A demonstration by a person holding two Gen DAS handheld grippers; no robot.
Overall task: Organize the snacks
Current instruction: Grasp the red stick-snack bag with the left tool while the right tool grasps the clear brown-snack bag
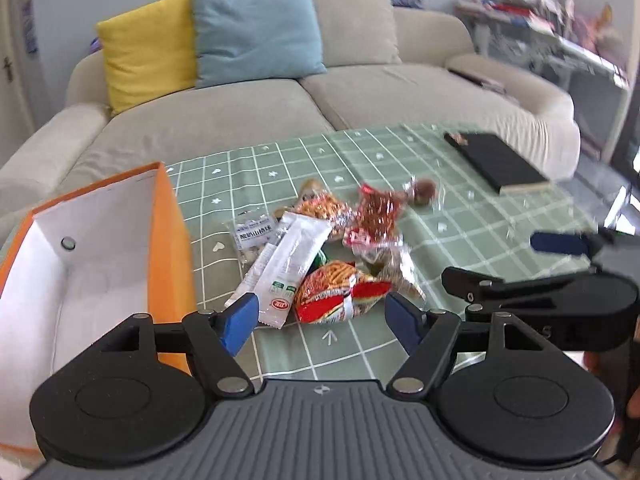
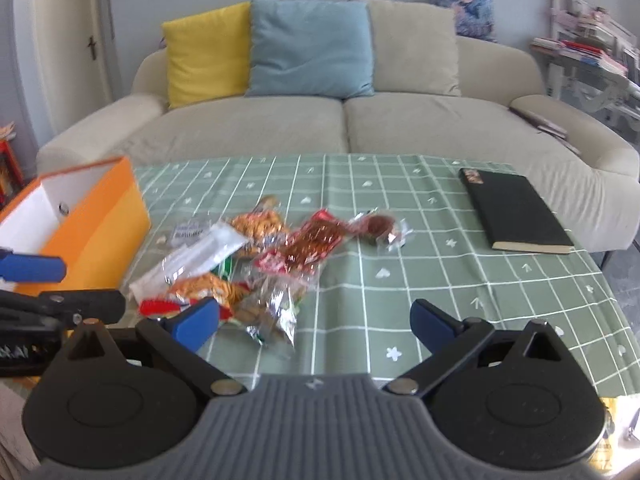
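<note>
Soft, bright daylight is filling both views, seeming to come from the right, where the floor is gleaming in the left wrist view. Shadows are staying faint and diffuse. Glare is glinting off the snack wrappers (image 1: 344,248) and the glossy tablecloth (image 2: 440,280). Fisheye distortion is bowing the sofa (image 2: 340,128) and table edges, and dark vignetting is clipping the corners. Motion blur is smearing the shelf (image 1: 560,28) at right and softening the wrappers; print on them is barely reading.

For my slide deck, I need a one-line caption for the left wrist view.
Open left gripper hovers over a snack pile beside an orange box on a green checked tablecloth.
</note>
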